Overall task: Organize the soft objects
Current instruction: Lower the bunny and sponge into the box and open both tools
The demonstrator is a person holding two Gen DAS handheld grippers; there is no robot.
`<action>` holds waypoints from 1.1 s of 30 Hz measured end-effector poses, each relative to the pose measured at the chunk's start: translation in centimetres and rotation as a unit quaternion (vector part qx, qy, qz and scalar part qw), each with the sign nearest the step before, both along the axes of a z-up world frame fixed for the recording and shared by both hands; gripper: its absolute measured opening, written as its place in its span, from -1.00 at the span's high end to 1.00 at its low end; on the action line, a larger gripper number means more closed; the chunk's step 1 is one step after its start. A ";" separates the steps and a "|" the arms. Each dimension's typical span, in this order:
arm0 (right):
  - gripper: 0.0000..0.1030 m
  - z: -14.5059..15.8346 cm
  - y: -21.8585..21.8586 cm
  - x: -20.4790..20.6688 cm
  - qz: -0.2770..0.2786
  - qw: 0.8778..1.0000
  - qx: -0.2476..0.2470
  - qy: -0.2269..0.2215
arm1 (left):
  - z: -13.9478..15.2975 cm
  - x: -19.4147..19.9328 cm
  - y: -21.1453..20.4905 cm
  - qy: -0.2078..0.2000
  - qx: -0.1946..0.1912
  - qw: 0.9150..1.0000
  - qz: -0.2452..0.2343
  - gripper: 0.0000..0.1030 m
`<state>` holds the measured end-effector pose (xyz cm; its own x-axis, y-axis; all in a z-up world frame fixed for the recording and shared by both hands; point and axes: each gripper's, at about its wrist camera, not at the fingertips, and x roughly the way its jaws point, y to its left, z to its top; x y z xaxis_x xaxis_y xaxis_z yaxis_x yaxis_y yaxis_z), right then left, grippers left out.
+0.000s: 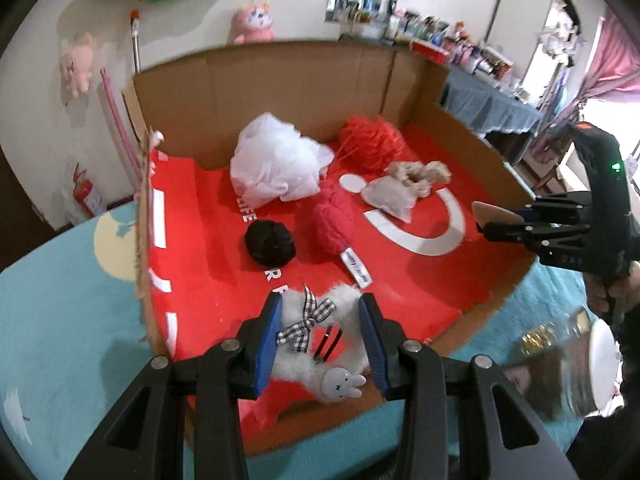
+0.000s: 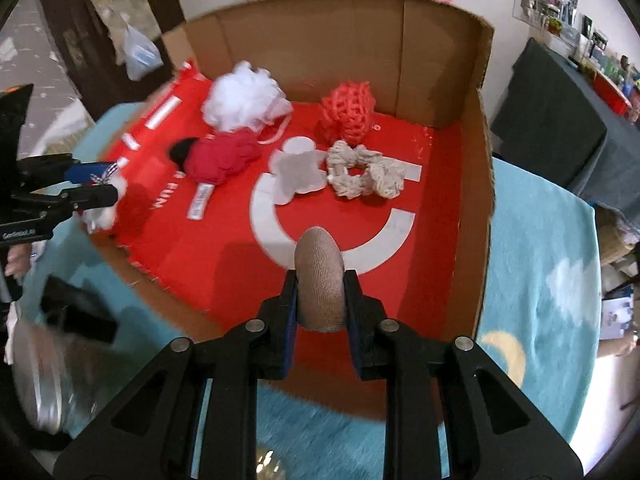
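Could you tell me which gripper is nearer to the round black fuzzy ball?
Left. The left gripper, holding a white fluffy toy, is just beside the black ball; the right gripper is across the box.

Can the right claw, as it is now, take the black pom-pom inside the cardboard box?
Probably not yet. The right claw is shut on a beige sponge, so it has no room. The black pom-pom also lies half hidden behind the red fluffy ball from its side.

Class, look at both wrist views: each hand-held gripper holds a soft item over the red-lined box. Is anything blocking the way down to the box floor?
Nothing visible blocks either. The left hand-held gripper holds the white fluffy hair clip over bare red floor; the right hand-held gripper holds the tan sponge above bare floor too.
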<state>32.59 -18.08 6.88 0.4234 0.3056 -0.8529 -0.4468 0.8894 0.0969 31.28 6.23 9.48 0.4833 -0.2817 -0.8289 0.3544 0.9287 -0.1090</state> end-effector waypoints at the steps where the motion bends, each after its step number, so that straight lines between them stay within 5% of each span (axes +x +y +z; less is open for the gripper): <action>1: 0.59 -0.3 0.1 0.5 -0.002 1.000 -0.006 0.009 | -0.4 0.5 -0.1 0.008 0.003 1.000 0.002 0.21; 12: 0.59 -2.3 2.8 3.1 -0.001 0.995 -0.094 0.030 | -2.7 3.2 -0.7 0.041 0.041 0.998 0.023 0.20; 22: 0.53 -3.2 2.4 4.1 -0.010 0.995 -0.093 0.048 | -3.8 4.2 -1.1 0.047 0.054 0.997 0.028 0.18; 25: 0.43 -3.3 2.4 4.2 -0.005 0.994 -0.093 0.049 | -3.9 4.1 -1.4 0.046 0.057 0.997 0.027 0.13; 28: -0.02 -3.4 2.9 4.1 0.003 0.995 -0.087 0.049 | -4.0 4.1 -1.6 0.044 0.054 0.997 0.027 -0.01; 33: -0.03 -2.3 3.8 2.9 0.009 0.996 -0.082 0.028 | -2.6 2.9 -1.4 0.020 0.037 0.999 0.025 -0.31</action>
<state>35.47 -14.29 4.59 0.3691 0.1677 -0.9141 -0.4600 0.8876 -0.0230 34.14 4.84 6.93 0.4619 -0.1952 -0.8652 0.3042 0.9512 -0.0523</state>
